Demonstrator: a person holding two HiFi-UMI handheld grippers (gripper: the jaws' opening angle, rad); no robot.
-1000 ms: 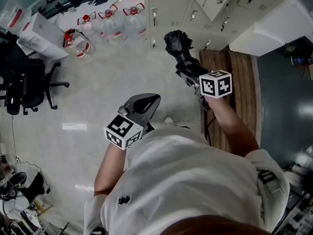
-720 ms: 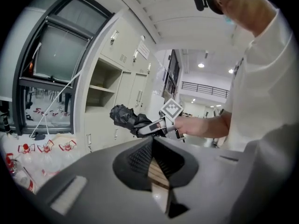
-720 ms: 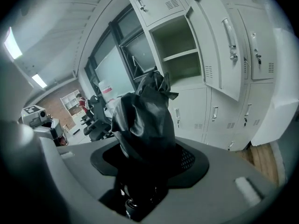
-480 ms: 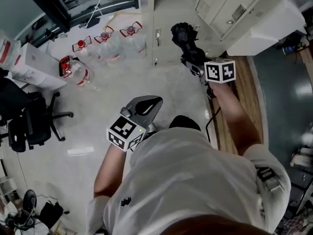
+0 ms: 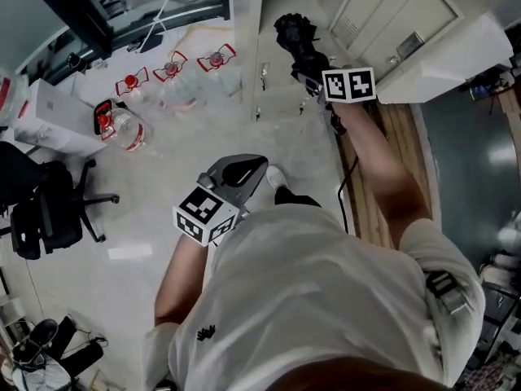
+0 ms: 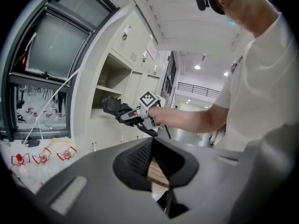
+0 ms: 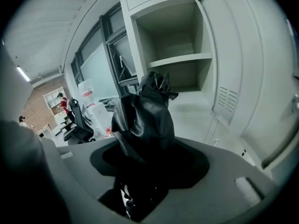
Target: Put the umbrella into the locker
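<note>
No words or numbers are readable. The left gripper [image 5: 242, 169] and right gripper [image 5: 306, 62] show only black-and-white square patterns. Red labels on the water bottles [image 5: 171, 80] and the shirt emblem [image 5: 205, 331] are too small to read.

Head camera overhead; gripper cameras toward locker [image 7: 180, 59]

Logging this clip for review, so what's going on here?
A person has a hand-held gripper in each hand. The right hand-held gripper is clamped on a folded black umbrella, held out toward an open locker with a shelf; it is not inside yet. The left hand-held gripper is shut and empty, low by the person's body.
</note>
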